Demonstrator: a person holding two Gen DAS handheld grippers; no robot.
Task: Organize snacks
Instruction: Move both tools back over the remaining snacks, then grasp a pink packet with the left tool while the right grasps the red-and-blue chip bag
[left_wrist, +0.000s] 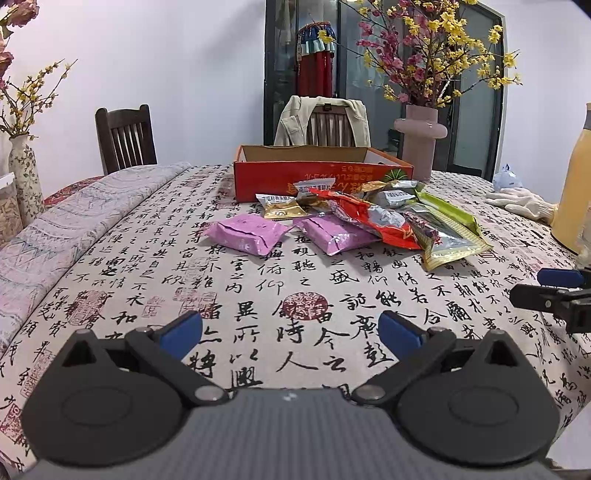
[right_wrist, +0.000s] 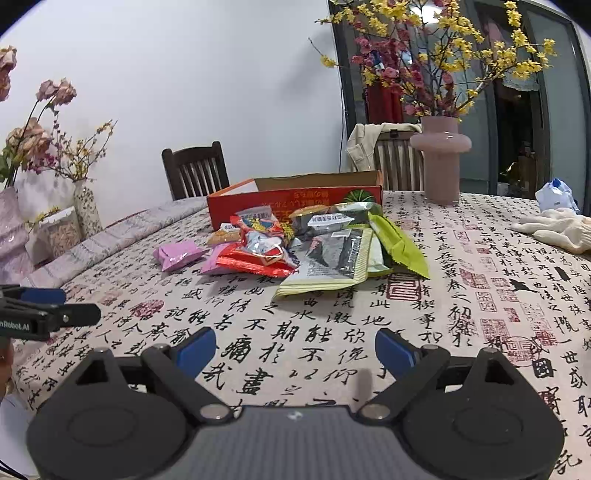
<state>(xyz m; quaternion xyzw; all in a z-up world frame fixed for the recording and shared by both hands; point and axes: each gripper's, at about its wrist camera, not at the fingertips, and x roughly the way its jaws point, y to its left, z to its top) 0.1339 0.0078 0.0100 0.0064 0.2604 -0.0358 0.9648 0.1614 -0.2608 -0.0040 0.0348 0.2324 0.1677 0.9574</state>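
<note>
A round table (left_wrist: 110, 258) under a cloth printed with black calligraphy and red seals bore a loose heap of snack packets: two pink foil-wrapped packets (left_wrist: 246, 233) nearest the left gripper, a red-and-silver crinkled bag (right_wrist: 258, 251) lying across them, a gold-edged seaweed pouch (right_wrist: 332, 258) and a lime-green sachet (right_wrist: 399, 243) to the right. Directly behind the heap stood an open, shallow orange cardboard box (left_wrist: 317, 177) (its interior could not be made out). The left gripper (left_wrist: 291, 328) and right gripper (right_wrist: 295, 349) both hovered over bare cloth short of the heap, jaws spread wide, nothing between the blue pads. Nearby: a pink ceramic vase (right_wrist: 441, 158) of blossom branches and a white knitted glove (right_wrist: 554, 229).
</note>
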